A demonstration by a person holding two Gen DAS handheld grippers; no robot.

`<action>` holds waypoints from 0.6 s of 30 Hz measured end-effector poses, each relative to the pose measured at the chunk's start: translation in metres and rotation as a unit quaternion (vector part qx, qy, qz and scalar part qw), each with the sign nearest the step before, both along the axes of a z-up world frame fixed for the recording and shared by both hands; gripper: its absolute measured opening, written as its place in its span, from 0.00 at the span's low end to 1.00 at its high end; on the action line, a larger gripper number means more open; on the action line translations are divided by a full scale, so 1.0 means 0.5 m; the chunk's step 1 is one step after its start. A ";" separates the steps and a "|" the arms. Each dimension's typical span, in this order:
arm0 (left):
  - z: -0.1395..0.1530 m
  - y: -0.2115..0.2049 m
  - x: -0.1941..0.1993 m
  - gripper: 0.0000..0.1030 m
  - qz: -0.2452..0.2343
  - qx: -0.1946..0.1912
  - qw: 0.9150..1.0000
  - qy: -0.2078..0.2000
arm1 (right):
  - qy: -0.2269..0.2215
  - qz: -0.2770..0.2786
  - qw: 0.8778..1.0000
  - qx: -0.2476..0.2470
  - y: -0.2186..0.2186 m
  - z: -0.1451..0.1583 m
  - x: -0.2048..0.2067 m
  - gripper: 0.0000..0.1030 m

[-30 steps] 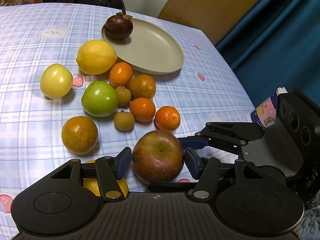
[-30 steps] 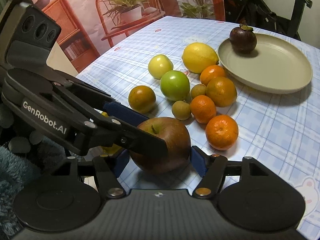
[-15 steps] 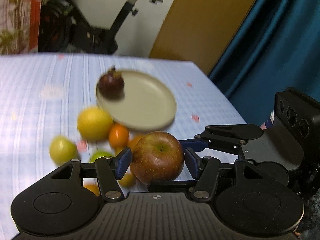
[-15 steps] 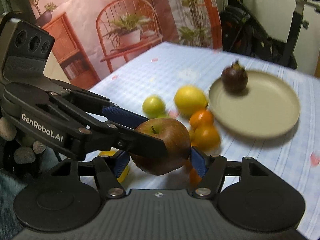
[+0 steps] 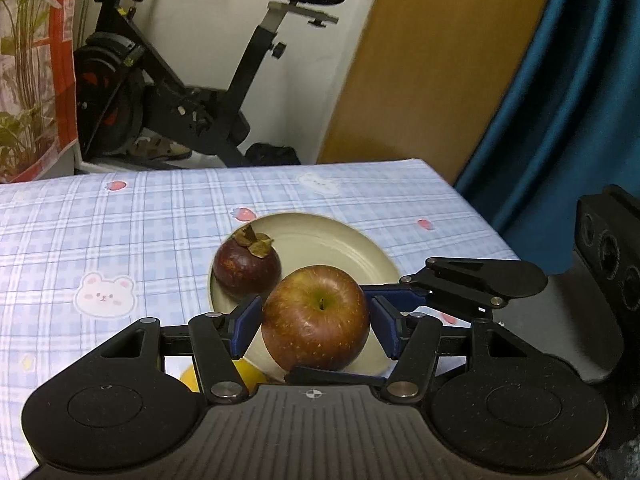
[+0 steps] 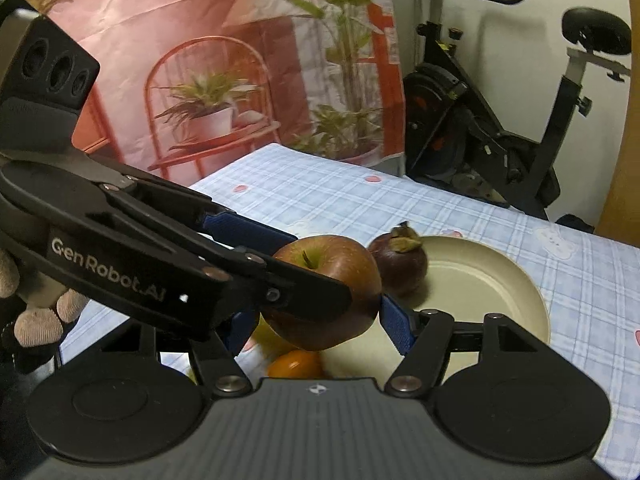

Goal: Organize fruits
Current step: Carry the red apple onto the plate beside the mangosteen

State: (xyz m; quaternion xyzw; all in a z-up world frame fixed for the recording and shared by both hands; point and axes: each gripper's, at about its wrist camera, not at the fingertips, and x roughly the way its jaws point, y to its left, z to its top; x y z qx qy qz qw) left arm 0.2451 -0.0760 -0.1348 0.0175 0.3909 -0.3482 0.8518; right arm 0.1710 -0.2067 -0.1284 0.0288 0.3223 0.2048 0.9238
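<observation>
Left tool [image 5: 316, 324] and right tool [image 6: 316, 322] both clamp one red apple [image 5: 316, 318], each with blue pads [image 5: 244, 324] pressed to opposite flanks; the right tool's fingers cross behind and beneath the fruit in the left view. The apple is held off the desk [image 5: 120, 232], stem dimple up, above the near edge of a cream plate [image 5: 340, 244]. On the plate's left part sits a dark purple mangosteen [image 5: 247, 266], just beside the apple; whether they touch cannot be told. Below the tools, partly hidden, lie a yellow fruit [image 5: 240, 376] and an orange citrus [image 6: 294, 364]. A blue-checked cloth covers the desk. An exercise bike [image 5: 192, 92] stands beyond its far edge.
</observation>
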 end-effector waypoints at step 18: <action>-0.066 -0.035 0.065 0.61 0.004 0.055 0.998 0.020 | 0.057 -0.041 0.997 0.011 -0.026 -0.098 0.089 0.66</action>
